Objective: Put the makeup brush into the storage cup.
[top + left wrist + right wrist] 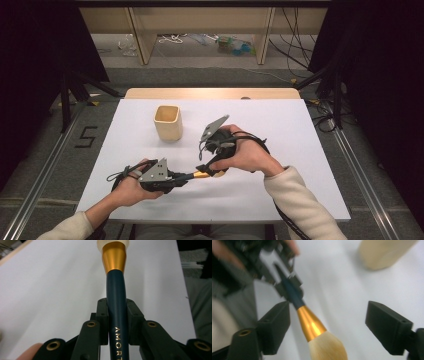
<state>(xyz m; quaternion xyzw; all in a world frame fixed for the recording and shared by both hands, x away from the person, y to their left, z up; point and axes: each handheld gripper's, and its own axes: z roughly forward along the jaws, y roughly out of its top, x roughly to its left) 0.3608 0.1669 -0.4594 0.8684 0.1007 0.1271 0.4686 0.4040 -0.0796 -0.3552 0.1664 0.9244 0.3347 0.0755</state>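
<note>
Clamping the brush (116,315) by its smooth navy handle, left gripper (117,315) is fully closed on it. Right gripper (327,326) gapes wide around the gold ferrule and soft bristles, touching nothing.

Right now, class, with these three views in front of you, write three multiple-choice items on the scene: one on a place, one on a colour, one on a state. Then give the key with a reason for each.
1. Where does the beige cup stand?
A. on the white table, beyond the two grippers
B. on the floor beside the table
C. between the jaws of the right gripper

2. What colour is the band between the handle and the bristles of the brush?
A. silver
B. red
C. gold

3. How does the left gripper stand?
A. open and empty
B. shut on the brush handle
C. shut on the cup

Key: 1 A, the high view shows it upright on the table farther off than the hands. 2 C, both gripper views show a gold band. 3 B, the left gripper view shows its pads pressed on the dark handle from both sides.
</note>
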